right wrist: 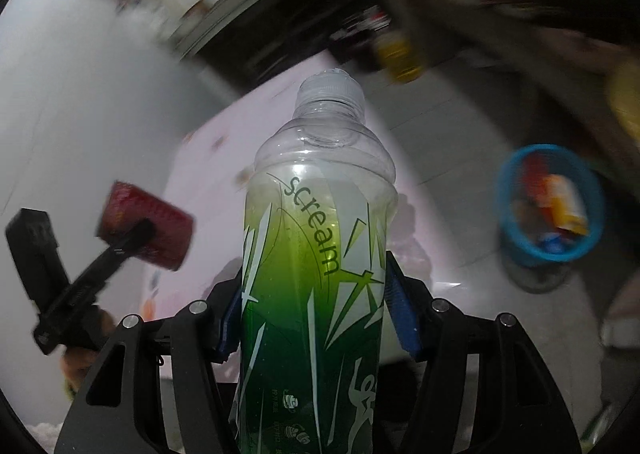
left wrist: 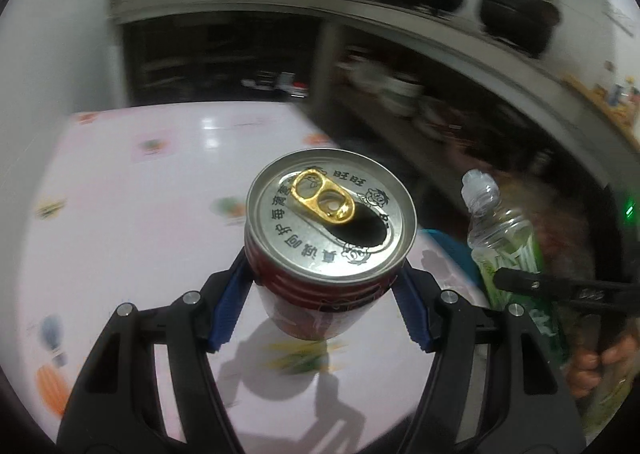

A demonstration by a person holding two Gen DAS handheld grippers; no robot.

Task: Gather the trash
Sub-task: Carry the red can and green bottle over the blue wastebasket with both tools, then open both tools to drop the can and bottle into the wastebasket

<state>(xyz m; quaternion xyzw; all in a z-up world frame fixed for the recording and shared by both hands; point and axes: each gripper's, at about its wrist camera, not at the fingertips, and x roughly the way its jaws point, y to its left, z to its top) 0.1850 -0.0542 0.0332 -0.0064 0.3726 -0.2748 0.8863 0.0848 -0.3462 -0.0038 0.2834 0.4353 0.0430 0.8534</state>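
The left gripper (left wrist: 326, 286) is clamped on a red can (left wrist: 320, 254), its blue pads pressed against both sides just under the rim, holding it upright above the pink table (left wrist: 140, 214). The right gripper (right wrist: 316, 314) is closed around a green-labelled clear bottle (right wrist: 316, 254), out past the table's edge. A blue bin (right wrist: 550, 206), blurred but seemingly holding wrappers, sits on the floor beyond the table.

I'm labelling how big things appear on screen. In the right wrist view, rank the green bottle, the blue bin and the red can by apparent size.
1. Green bottle, largest, though it sits right at the camera.
2. Blue bin.
3. Red can, smallest in view; it is blurred and partly hidden by the left hand-held gripper.
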